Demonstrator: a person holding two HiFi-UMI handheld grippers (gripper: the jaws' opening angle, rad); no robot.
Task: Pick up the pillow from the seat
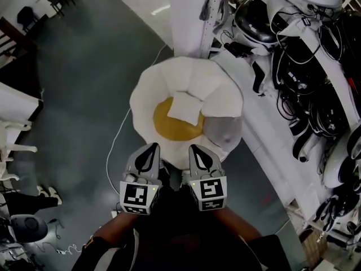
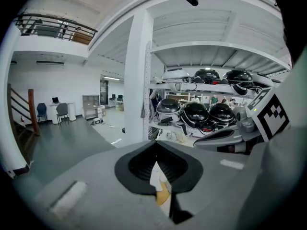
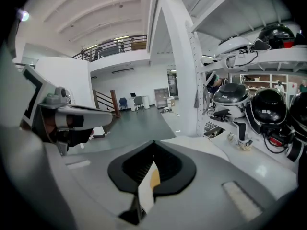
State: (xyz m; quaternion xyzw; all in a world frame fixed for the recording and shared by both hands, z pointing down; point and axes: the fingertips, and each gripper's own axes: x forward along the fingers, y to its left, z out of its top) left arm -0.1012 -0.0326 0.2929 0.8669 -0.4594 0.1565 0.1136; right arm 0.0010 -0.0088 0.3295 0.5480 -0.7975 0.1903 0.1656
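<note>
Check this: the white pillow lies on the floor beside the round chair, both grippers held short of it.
Not the floor: the head view shows the white pillow lying on the yellow seat of the round chair. The left gripper and right gripper are held short of it.

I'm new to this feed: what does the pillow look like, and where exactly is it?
Start at the round white chair beside the shelf of helmets. Its centre is a yellow seat; the pillow lies on its far right part. It is the only flat white square, unlike the puffy rim segments.
</note>
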